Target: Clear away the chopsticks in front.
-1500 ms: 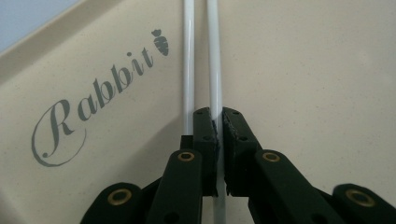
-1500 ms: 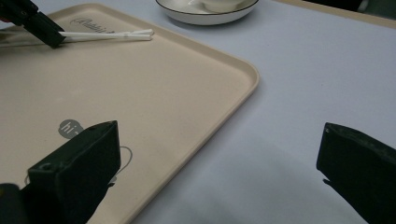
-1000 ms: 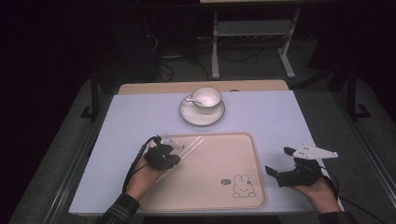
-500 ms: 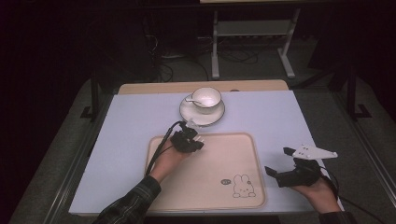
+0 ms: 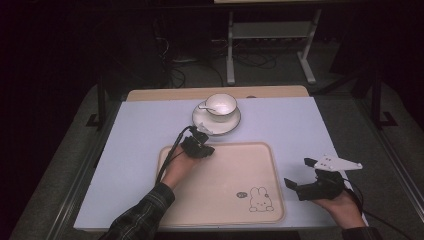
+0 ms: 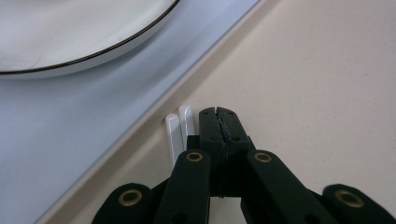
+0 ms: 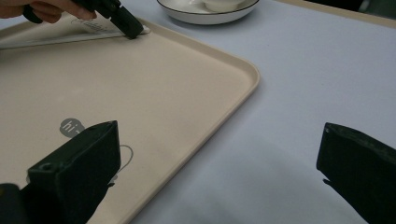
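The left gripper (image 5: 206, 145) has its jaws pressed together at the tray's (image 5: 260, 165) far rim, white chopsticks (image 6: 180, 130) alongside. A cup (image 5: 221, 106) sits on the saucer (image 5: 202, 120) just beyond. The right gripper (image 5: 300, 175) rests wide open beside the tray.

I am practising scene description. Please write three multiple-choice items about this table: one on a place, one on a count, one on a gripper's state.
1. Where does the cup stand?
A on the tray
B on the saucer
C on the floor

2. How many white sticks lie beside the left gripper's jaws?
A two
B four
C none

3. How are the right gripper's jaws?
A shut
B open
C holding the cup

Answers:
1 B, the cup sits on the saucer, beyond the tray.
2 A, two show beside the left gripper.
3 B, the right gripper has a wide gap, nothing between.
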Motion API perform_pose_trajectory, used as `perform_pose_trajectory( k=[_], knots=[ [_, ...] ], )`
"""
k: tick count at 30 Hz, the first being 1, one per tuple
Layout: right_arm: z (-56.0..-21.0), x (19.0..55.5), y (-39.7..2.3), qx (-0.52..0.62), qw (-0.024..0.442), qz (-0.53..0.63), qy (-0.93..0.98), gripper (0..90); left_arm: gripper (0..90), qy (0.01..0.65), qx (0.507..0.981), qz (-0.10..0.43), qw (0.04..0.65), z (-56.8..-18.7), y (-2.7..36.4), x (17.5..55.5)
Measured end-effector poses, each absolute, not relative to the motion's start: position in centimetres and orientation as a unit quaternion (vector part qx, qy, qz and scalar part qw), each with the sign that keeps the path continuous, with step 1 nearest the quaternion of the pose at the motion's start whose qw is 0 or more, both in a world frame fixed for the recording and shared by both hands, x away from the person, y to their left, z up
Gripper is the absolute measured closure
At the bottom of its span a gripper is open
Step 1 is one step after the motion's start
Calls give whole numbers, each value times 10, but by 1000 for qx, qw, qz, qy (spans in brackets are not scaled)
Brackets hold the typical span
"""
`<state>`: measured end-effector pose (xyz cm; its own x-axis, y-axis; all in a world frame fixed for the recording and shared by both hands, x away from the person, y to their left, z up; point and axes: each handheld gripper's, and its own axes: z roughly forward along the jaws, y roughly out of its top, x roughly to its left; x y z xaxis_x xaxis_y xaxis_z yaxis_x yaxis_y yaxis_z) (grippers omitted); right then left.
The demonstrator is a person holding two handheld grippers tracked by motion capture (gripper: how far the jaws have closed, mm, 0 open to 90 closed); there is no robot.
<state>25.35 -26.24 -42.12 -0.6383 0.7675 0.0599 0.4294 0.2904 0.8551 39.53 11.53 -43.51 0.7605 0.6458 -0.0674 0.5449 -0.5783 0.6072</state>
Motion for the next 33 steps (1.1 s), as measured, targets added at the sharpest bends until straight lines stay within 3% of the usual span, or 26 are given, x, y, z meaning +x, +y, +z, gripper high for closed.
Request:
perform_pose_trajectory(
  k=[33],
  knots=[
    [-421,253,-263,385,186,457,780,0,893,385,871,54,300,-431,198,358]
  ],
)
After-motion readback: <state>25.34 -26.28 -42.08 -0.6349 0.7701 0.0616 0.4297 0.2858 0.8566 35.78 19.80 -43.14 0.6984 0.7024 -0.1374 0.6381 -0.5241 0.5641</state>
